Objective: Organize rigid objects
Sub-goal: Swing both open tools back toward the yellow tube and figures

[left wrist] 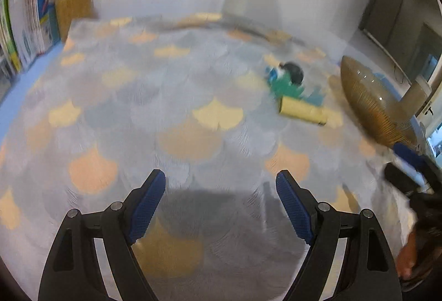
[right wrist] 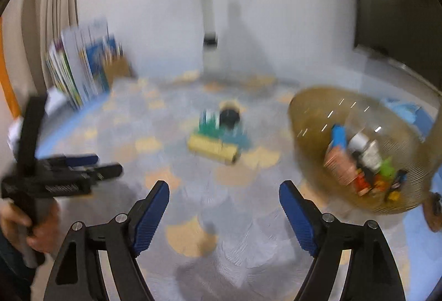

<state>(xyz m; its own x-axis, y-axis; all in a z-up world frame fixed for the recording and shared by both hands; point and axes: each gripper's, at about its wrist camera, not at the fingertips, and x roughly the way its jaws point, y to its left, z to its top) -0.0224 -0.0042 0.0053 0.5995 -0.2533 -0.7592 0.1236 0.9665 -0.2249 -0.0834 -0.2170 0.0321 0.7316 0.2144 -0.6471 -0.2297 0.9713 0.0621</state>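
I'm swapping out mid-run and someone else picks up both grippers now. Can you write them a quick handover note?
Left gripper: jaws open, empty.
Right gripper: jaws open, empty.
Gold mesh basket, on the right, already holds several small items.
Still loose on the patterned cloth: a yellow cylinder, green and blue pieces right behind it, and a dark round object farther back.
Left to do: probably move those into the basket. The frames are blurred, so check what each is.

Tube (right wrist: 212,151) lies on the cloth (right wrist: 154,135), blocks (right wrist: 221,127) just behind it — basket (right wrist: 312,118) to their right, books (right wrist: 80,66) far left.
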